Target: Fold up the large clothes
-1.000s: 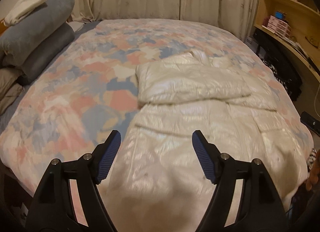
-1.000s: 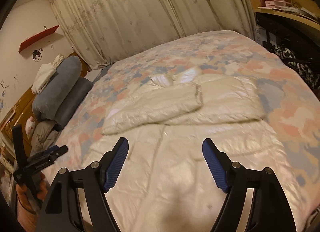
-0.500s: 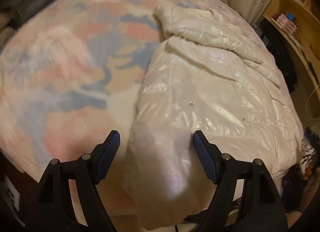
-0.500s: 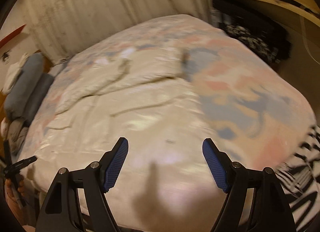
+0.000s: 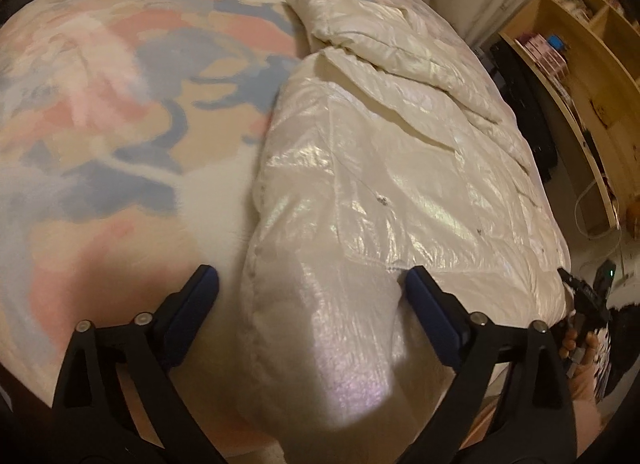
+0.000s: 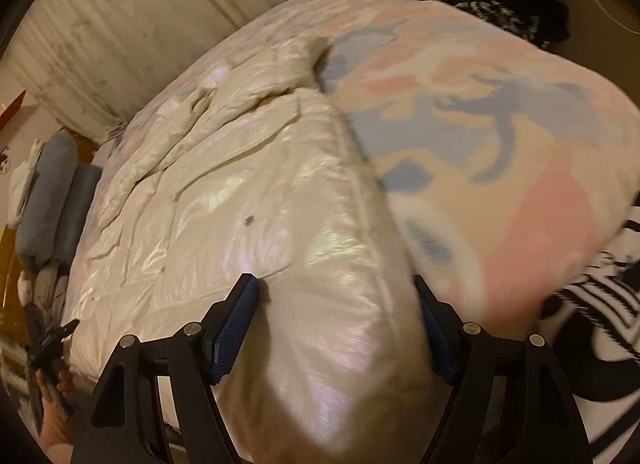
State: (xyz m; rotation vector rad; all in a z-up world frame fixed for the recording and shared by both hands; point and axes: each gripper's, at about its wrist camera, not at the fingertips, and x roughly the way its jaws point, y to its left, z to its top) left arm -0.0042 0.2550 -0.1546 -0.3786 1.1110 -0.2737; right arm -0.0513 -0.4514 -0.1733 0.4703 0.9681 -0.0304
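Both grippers poised over the near corners of a half-folded cream puffer coat.

The left gripper (image 5: 310, 296) is spread wide, its blue pads straddling the left bottom corner of the shiny cream puffer coat (image 5: 392, 191), not yet pinching it. The coat lies flat on the pastel patchwork bedspread (image 5: 120, 103), hem hanging over the near edge of the bed. The sleeves (image 5: 400, 51) are already folded across the upper body. The right gripper (image 6: 336, 316) is likewise spread over the right bottom corner. Judging by this, the hem-to-collar fold remains to be done.
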